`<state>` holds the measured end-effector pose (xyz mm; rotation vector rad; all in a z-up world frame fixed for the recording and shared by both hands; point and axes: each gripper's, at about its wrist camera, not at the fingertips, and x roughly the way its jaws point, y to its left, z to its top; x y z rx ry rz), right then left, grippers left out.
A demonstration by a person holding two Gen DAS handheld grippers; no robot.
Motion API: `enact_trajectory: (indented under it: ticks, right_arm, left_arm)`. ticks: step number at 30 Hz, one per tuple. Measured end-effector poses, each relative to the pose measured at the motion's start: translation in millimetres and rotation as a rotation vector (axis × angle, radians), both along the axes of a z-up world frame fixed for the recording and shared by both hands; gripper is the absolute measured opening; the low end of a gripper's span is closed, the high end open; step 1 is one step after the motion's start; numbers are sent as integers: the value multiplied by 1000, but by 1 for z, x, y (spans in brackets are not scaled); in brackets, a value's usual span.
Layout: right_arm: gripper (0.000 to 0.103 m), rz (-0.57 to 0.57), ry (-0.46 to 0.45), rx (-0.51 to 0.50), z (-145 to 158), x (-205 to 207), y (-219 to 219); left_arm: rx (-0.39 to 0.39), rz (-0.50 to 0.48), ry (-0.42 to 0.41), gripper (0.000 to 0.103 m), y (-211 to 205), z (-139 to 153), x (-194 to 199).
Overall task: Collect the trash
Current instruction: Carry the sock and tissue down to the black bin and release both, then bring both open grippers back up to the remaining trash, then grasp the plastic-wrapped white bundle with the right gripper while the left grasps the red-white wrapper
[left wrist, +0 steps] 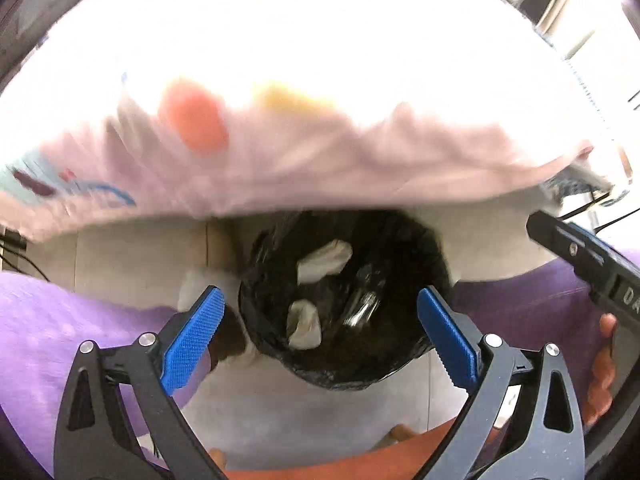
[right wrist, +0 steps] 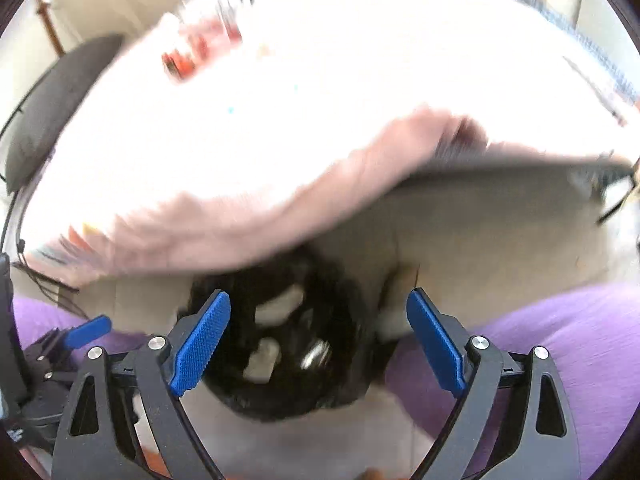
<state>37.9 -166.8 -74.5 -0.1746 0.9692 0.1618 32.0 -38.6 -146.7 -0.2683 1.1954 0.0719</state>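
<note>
A round bin lined with a black bag stands on the floor below the table edge. Inside it lie two crumpled white papers and a clear shiny plastic piece. My left gripper hangs open and empty right above the bin. My right gripper is also open and empty above the same bin, which is blurred in the right wrist view. The right gripper's body shows in the left wrist view at the right edge.
A table with a pale pink cloth overhangs the bin. On it lie an orange patch, a yellow item and a red and clear wrapper. Purple-clad legs flank the bin. A dark chair stands left.
</note>
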Motion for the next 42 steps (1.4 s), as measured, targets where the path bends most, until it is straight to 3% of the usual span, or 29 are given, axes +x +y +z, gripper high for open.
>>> enact_trajectory:
  ticks: [5, 11, 14, 27, 35, 42]
  right_arm:
    - [88, 47, -161, 19, 41, -7, 3]
    - [89, 56, -163, 26, 55, 19, 4]
    - [89, 62, -149, 26, 52, 35, 6]
    - [90, 96, -103, -20, 37, 114, 36]
    - [90, 151, -105, -182, 24, 166, 65]
    - [97, 131, -69, -101, 25, 197, 55]
  left_arm:
    - [-40, -19, -134, 97, 8, 34, 4]
    - [-17, -12, -224, 97, 30, 61, 24]
    - [37, -2, -254, 97, 40, 67, 41]
    - [32, -83, -183, 97, 60, 58, 111]
    - [89, -72, -146, 97, 60, 55, 158]
    - [43, -102, -176, 97, 47, 59, 181]
